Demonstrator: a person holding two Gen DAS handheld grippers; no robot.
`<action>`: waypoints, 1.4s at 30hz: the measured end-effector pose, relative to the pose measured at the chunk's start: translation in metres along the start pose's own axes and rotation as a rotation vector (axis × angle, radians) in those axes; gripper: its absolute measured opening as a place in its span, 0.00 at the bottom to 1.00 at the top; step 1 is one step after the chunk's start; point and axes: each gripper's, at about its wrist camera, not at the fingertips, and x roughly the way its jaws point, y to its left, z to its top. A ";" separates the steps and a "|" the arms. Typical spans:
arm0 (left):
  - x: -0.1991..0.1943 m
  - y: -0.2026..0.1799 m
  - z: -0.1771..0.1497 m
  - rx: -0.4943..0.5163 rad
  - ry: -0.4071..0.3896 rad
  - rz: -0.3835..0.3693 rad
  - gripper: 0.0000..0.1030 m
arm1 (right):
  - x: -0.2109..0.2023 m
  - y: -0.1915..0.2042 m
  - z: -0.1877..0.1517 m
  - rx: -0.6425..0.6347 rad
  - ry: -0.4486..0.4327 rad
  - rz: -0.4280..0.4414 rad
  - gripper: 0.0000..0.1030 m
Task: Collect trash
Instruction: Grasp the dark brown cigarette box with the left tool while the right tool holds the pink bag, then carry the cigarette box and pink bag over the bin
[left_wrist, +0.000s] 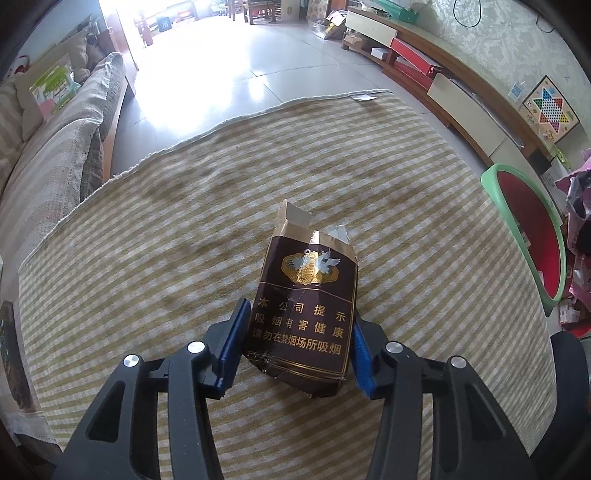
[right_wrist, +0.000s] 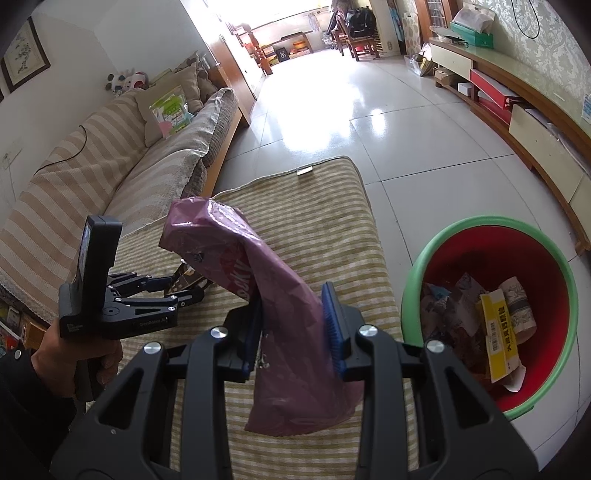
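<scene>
Some trash lies in the bin (right_wrist: 491, 236) already; beside it my right gripper (right_wrist: 295, 332) grips the purple wrapper (right_wrist: 280, 295), and my left gripper (left_wrist: 295, 343) clamps the cigarette pack (left_wrist: 306, 306).

Cigarette pack (left_wrist: 306, 306) on the striped cloth (left_wrist: 147, 240); sofa (left_wrist: 55, 155) to its left, bin (right_wrist: 495, 306) to its right

Striped beige sofa (right_wrist: 85, 173) along the left wall, plush toys (right_wrist: 127, 81) on its back, framed picture (right_wrist: 24, 55) above, glossy white tile floor (right_wrist: 354, 107), low wooden cabinet (right_wrist: 517, 110) on the right, Chinese checkers board (left_wrist: 550, 112) against the wallpaper
</scene>
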 end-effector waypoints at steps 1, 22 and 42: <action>-0.003 0.001 -0.001 -0.007 -0.006 -0.007 0.45 | -0.001 0.002 0.000 -0.004 -0.001 0.000 0.30; -0.099 -0.002 -0.049 -0.130 -0.192 0.017 0.45 | -0.035 0.054 -0.005 -0.099 -0.042 0.045 0.30; -0.189 -0.013 -0.121 -0.247 -0.359 0.047 0.45 | -0.077 0.085 -0.007 -0.155 -0.115 0.080 0.30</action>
